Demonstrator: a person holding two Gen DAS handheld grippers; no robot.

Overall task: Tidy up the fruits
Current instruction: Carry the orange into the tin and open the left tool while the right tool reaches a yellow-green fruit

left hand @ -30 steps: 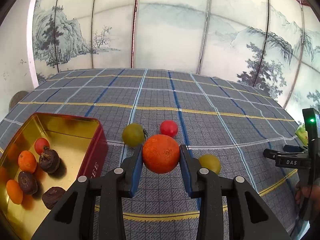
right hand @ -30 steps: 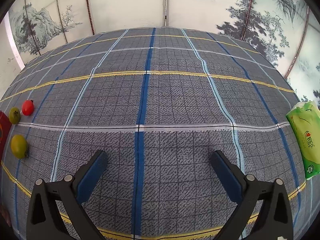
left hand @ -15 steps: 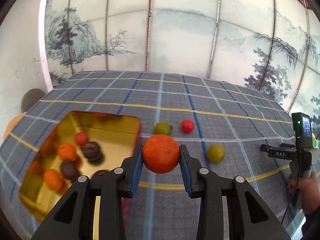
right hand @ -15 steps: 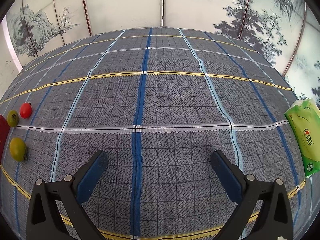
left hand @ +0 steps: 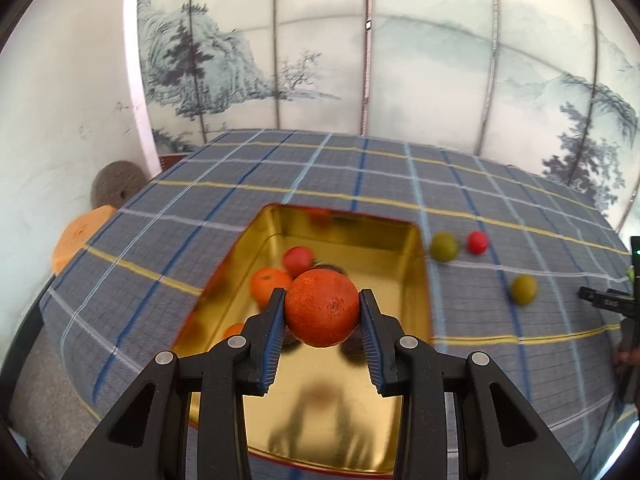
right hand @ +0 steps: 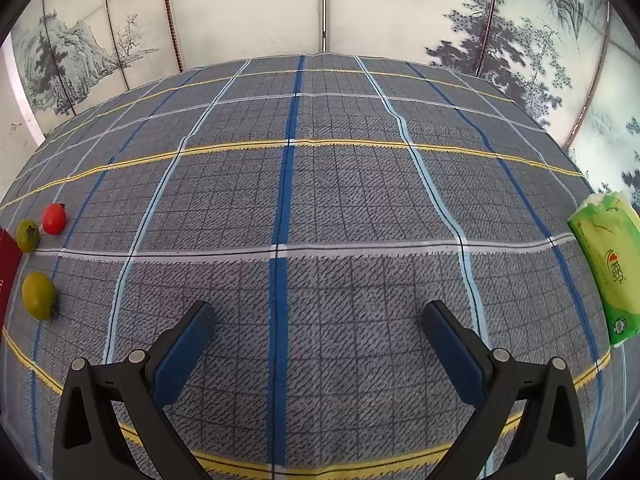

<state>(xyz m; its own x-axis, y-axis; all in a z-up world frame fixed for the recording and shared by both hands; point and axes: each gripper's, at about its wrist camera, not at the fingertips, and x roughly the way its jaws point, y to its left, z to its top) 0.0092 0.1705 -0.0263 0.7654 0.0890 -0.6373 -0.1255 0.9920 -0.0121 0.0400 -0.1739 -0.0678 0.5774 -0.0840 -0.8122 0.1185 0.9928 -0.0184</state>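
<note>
Gripping a large orange (left hand: 322, 307) between its two blue-padded fingers, the left gripper (left hand: 322, 312) now holds the fruit above the open gold tin (left hand: 416, 264), whereas a second ago the same orange hung over the bare cloth with the tin off to the left of the view. The tin has swung from the lower left corner to the middle of the left wrist view, and its shiny floor now fills the space under the jaws. Inside it a smaller orange (left hand: 269, 283) and a red fruit (left hand: 298, 261) lie just behind the held orange; part of another orange fruit (left hand: 236, 330) peeks out beside the left finger, and the rest of the contents are hidden or blurred. To the right of the tin, on the checked tablecloth (left hand: 500, 208), a green fruit (left hand: 443, 246) and a red tomato (left hand: 477, 241) sit near each other, with a yellow-green fruit (left hand: 524, 300) nearer the camera; a second ago these lay right around the gripper. The right gripper (right hand: 318, 320) hovers over the cloth with its jaws spread wide and nothing between them, much as before. At the right edge of its view lies a green tissue pack (right hand: 606, 264).
</note>
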